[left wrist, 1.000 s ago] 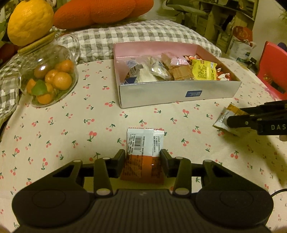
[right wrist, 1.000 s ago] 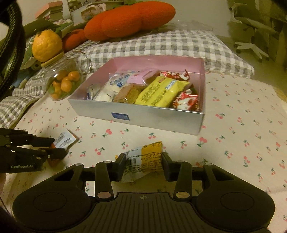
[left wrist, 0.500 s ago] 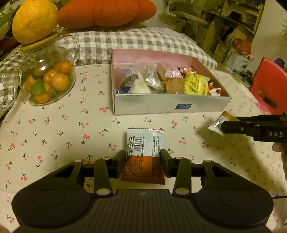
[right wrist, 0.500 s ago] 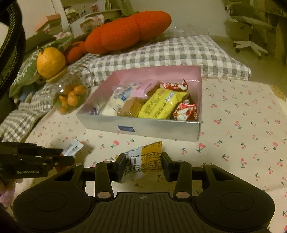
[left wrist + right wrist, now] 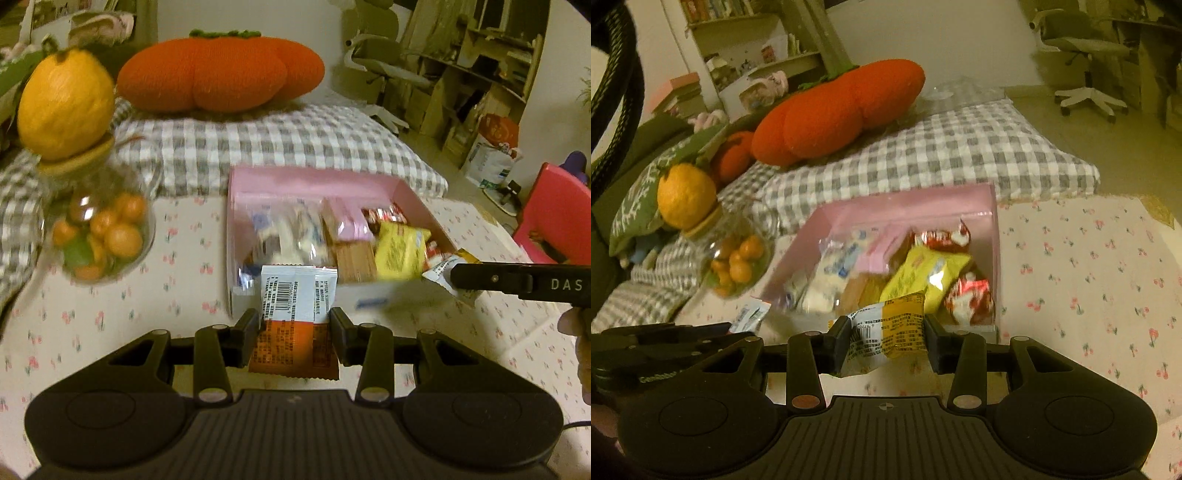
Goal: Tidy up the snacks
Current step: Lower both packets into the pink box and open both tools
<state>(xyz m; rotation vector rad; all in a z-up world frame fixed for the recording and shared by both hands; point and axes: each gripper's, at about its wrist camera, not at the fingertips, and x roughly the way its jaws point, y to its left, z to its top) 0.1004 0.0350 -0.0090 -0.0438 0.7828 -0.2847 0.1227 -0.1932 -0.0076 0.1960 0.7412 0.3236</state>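
My left gripper (image 5: 294,325) is shut on an orange and white snack packet (image 5: 297,306), held in the air just in front of the pink-lined box (image 5: 317,181). The box holds several wrapped snacks, among them a yellow pack (image 5: 400,251). My right gripper (image 5: 886,336) is shut on a yellow and white snack packet (image 5: 890,328), also lifted near the box's (image 5: 994,236) front wall. In the left wrist view the right gripper (image 5: 452,278) comes in from the right with its packet (image 5: 439,271). In the right wrist view the left gripper's fingers (image 5: 701,328) show at the left edge with their packet (image 5: 751,315).
A glass jar of small oranges (image 5: 98,236) with a yellow citrus fruit (image 5: 64,105) on its lid stands left of the box. Behind are a checked cushion (image 5: 280,144) and an orange pumpkin pillow (image 5: 218,74). A cherry-print cloth (image 5: 1089,266) covers the table. A red chair (image 5: 554,218) stands at right.
Both grippers rose off the tablecloth with their packets and came closer to the box, which now sits right behind each packet. The grips stayed the same.
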